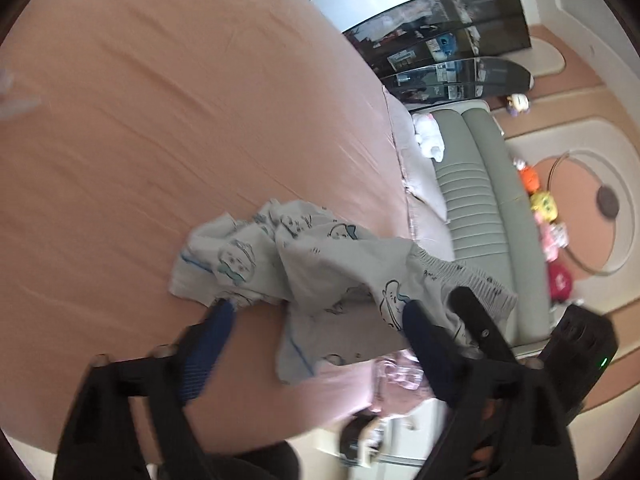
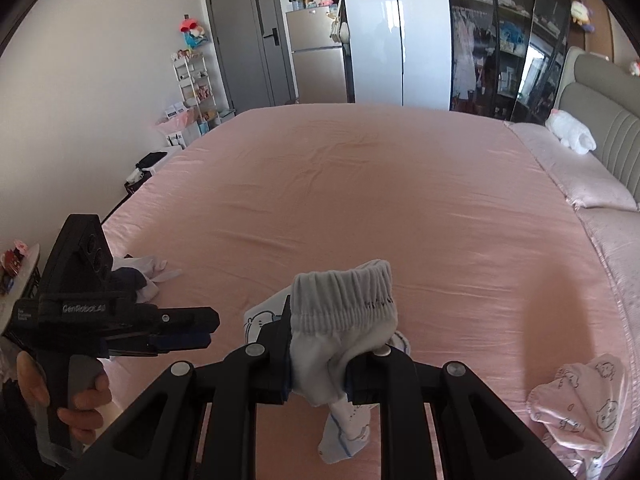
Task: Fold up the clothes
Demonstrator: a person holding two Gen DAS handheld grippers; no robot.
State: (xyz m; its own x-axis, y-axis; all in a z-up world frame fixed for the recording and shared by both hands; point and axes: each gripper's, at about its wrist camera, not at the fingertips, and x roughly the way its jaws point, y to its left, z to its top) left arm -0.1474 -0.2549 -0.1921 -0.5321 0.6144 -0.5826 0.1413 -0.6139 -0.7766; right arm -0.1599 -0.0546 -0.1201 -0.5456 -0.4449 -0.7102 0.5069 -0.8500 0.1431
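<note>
Left gripper: we see our left gripper with its blue-padded fingers spread wide; nothing is pinched, though the crumpled cloth lies between and ahead of them
Right gripper: our right gripper is pinching the printed garment at its gathered grey waistband, pads pressed on the fabric
Garment: we find the pale cartoon-print piece bunched near the close edge of the bed; part drapes on the sheet, and a tail hangs below our right jaws
Near edge: in the left wrist view the cloth lies partly over the bed's close border, with the floor below it
Open room: we have a wide stretch of bare pink sheet ahead, up to the far edge
Right side: a pink printed garment sits at the bed's close right corner, well apart from the held piece
Left side: a small heap of dark and white clothes lies by the left edge, just behind our left gripper
Far right: pillows and a white plush toy lie against the padded headboard
</note>
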